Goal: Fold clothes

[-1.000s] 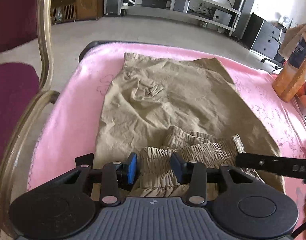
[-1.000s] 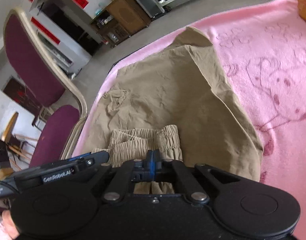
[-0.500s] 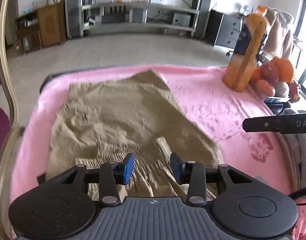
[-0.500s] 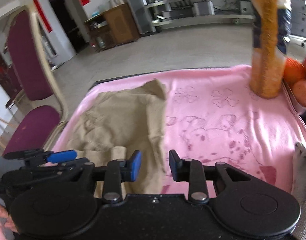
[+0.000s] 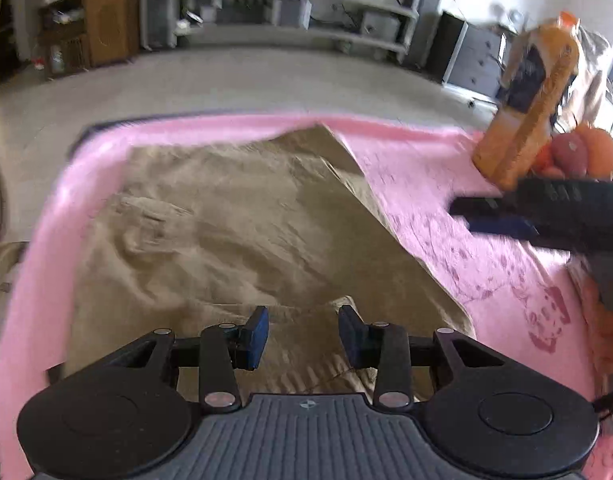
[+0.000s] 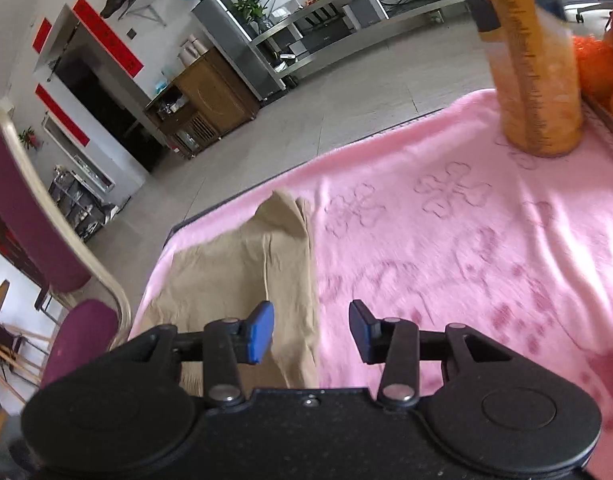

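Note:
A folded khaki garment (image 5: 242, 232) lies on the pink blanket (image 5: 446, 184), its elastic waistband laid over the near end. My left gripper (image 5: 303, 338) hovers open above that waistband, holding nothing. In the left wrist view the right gripper (image 5: 494, 216) shows as a dark blurred shape over the blanket to the right of the cloth. In the right wrist view the garment (image 6: 246, 280) fills the lower left, and my right gripper (image 6: 311, 332) stands open over its right edge and the blanket (image 6: 466, 240).
An orange juice bottle (image 5: 526, 108) stands at the table's far right beside a bowl of fruit (image 5: 578, 152); the bottle (image 6: 526, 60) is close in the right wrist view. A purple chair (image 6: 46, 240) stands left of the table. Floor and shelving lie beyond.
Both grippers let go of the waistband and pulled back. The right gripper, shut a second ago, opened and swung right toward the bottle. The left gripper rose slightly.

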The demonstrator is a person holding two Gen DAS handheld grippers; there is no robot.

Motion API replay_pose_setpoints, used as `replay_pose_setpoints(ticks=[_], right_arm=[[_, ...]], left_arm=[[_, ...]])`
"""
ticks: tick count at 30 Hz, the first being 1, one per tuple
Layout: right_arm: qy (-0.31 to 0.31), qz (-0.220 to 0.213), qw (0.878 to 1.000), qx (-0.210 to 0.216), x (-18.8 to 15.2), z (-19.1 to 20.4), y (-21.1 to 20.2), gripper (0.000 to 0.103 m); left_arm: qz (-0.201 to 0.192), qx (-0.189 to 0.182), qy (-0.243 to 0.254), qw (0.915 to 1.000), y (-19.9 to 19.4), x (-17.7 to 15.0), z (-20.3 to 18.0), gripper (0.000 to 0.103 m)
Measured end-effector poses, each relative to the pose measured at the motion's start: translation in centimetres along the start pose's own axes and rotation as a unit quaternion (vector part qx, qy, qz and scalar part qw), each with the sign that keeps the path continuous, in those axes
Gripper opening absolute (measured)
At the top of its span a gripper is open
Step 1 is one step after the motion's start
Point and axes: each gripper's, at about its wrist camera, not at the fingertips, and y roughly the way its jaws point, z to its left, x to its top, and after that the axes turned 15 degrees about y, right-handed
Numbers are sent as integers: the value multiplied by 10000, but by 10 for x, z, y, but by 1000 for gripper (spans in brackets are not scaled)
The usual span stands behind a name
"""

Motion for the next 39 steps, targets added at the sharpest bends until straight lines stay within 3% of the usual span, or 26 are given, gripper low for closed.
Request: replay_pose_setpoints(ticks=[6,11,19,21,24,29,31,34,39], right_arm=[[-62,215,9997,-55,20,5,55,41],[91,417,9990,126,35,-1,95,32],[177,280,9973,654,57,0,135,30],[268,190,9969,709,60,1,143,25],[-57,87,9960,882,52,17,112,5],[-649,-84,9909,1178,38,46,56,4],[-884,-152,9875,1295,32,58,34,4],[-1237,-254,9811,1468,23,75,0,4],[-2204,-326,9663,1294,-24,110,-77,4]], left_arm=[[228,-241,234,9992,22,1,-1,40],[377,-387,337,9980,35,2,0,40],[396,-534,123,9977,34,1,6,41],[393,-534,126,9977,34,1,6,41],[384,-520,125,9978,33,0,5,41],[302,-515,-74,9982,24,-2,8,41],[252,-522,-238,9980,15,-4,9,36],[-21,-513,-502,9974,-30,-13,5,35],[-441,-131,-219,9987,-119,-56,-16,40]])
